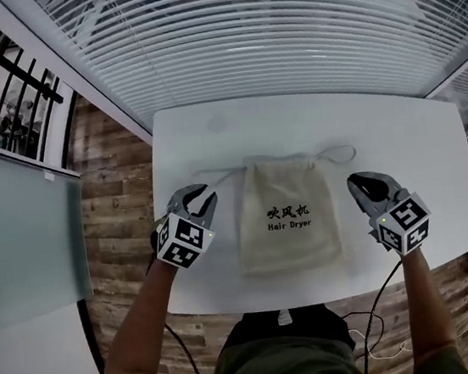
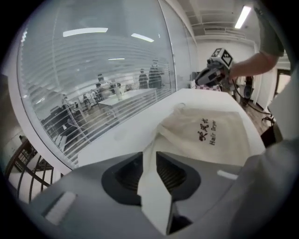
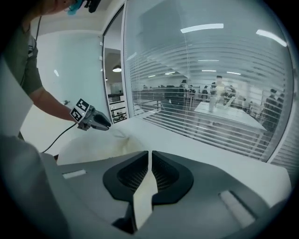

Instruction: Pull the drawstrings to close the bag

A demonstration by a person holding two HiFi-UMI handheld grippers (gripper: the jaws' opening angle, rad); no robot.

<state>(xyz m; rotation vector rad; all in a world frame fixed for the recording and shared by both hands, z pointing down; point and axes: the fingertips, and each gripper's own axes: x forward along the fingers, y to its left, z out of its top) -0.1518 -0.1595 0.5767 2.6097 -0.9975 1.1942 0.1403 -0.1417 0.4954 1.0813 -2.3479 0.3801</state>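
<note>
Head view: the cream bag (image 1: 286, 213) lies flat in the middle of the white worktop (image 1: 398, 134), print facing up and mouth toward the blinds (image 1: 264, 24). The right drawstring (image 1: 337, 155) loops clearly off its top corner. The left drawstring (image 1: 220, 175) is faint against the white and hard to follow. The left claw (image 1: 201, 196) hovers just left of the bag, and the right claw (image 1: 358, 184) hovers near its right side. Neither touches the cloth. A cable (image 1: 379, 317) hangs below the worktop edge over the wooden floor (image 1: 113, 181).

Left gripper view: the left claw (image 2: 149, 156) is open only a narrow slit and holds nothing. The bag (image 2: 210, 135) lies beyond it, its near edge cut off by the claw body. The right claw (image 2: 205, 77) shows beyond the bag, and an arm is cut by the frame.

Right gripper view: the right claw (image 3: 149, 156) is closed almost to touching and is empty. The bag (image 3: 100, 147) is a pale shape, barely distinct from the worktop. Figures behind the glass (image 3: 210, 79) are blurred.
</note>
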